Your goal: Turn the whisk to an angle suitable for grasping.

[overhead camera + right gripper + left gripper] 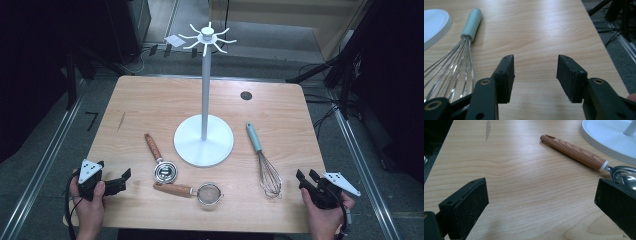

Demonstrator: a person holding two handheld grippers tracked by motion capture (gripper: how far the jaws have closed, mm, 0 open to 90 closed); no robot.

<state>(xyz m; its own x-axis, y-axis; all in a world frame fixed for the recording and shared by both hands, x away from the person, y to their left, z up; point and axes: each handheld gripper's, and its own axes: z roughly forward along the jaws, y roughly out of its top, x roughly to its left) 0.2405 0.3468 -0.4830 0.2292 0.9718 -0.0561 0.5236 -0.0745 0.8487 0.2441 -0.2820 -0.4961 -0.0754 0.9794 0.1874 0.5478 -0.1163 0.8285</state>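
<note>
A white hook stand [204, 125] with a round base rises from the middle of the wooden table [150, 100]. Left of the base lies a metal scoop with a wooden handle [159, 158], whose handle [574, 152] runs across the left gripper view. In front of the base lies a small strainer with a wooden handle [192, 191]. A whisk with a pale blue handle [262, 160] lies to the right, and its wires [451, 67] show at the left of the right gripper view. My left gripper [121, 181] stands open at the front left corner. My right gripper [306, 176] stands open at the front right corner, holding nothing.
A dark round hole [245, 95] marks the table's far right part. The table's right edge [604, 45] runs close beside my right gripper, with cables and stand legs on the floor beyond. Metal rails flank the table on both sides.
</note>
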